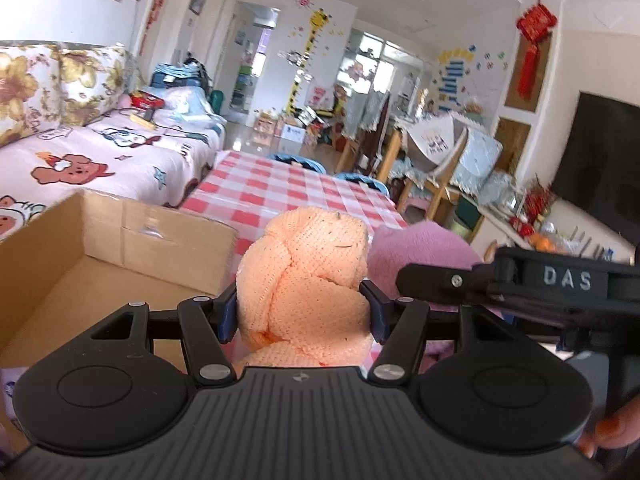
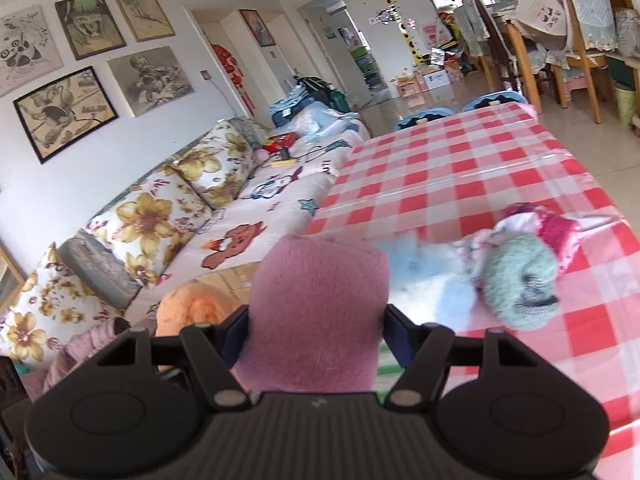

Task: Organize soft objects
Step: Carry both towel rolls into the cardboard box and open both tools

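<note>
Two grippers, each with its jaws clamped on one soft bundle: the left gripper [image 1: 302, 306] grips an orange knit roll [image 1: 304, 276], the right gripper [image 2: 316, 332] a pink knit roll [image 2: 316, 308] — both above the checkered counter [image 2: 460, 176]. One cardboard box [image 1: 100, 256] sits left; one teal bundle [image 2: 518, 284] lies on the counter.

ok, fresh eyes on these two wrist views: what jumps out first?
Each gripper is clamped on a soft bundle: the left gripper holds a peach knitted roll, the right gripper a pink knitted roll. An open cardboard box sits to the left of the peach roll, on the sofa side. More soft items, including a teal knitted piece, lie on the red-checked tablecloth ahead of the right gripper.
</note>
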A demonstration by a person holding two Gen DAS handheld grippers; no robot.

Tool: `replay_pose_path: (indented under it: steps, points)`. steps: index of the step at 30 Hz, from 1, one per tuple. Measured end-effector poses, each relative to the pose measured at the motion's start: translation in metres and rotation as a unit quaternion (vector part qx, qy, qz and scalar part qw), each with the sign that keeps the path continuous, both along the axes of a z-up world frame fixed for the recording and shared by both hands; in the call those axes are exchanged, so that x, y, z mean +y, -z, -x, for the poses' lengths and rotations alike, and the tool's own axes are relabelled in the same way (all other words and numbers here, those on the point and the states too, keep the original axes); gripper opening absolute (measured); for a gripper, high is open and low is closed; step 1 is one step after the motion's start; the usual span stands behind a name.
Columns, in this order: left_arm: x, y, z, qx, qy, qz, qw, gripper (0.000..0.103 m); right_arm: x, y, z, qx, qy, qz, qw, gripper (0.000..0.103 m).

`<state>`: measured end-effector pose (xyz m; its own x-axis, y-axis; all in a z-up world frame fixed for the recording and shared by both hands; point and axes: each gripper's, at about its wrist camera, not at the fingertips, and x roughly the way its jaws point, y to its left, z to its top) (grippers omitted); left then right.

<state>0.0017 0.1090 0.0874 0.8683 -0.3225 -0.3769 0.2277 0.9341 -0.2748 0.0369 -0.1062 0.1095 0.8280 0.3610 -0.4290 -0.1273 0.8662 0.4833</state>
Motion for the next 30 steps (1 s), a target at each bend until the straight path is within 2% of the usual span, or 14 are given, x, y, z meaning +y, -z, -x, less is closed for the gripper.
replay_pose_path:
  steps: [9, 18, 24, 30]
  points:
    - [0.033, -0.003, -0.001, -0.002, -0.050, 0.012, 0.9987, 0.074, 0.039, -0.007, -0.010, -0.011, -0.045, -0.022, 0.999, 0.069]
    - [0.056, -0.001, 0.001, 0.018, -0.110, 0.018, 0.9935, 0.075, 0.075, 0.002, -0.021, 0.013, -0.093, -0.056, 0.994, 0.070]
    - [0.066, 0.001, -0.003, 0.049, -0.143, 0.025, 0.9882, 0.075, 0.096, 0.008, -0.021, 0.030, -0.121, -0.039, 0.991, 0.070]
    - [0.066, -0.003, 0.005, 0.056, -0.160, 0.018, 0.9853, 0.075, 0.117, 0.014, -0.016, 0.038, -0.160, -0.023, 0.986, 0.070]
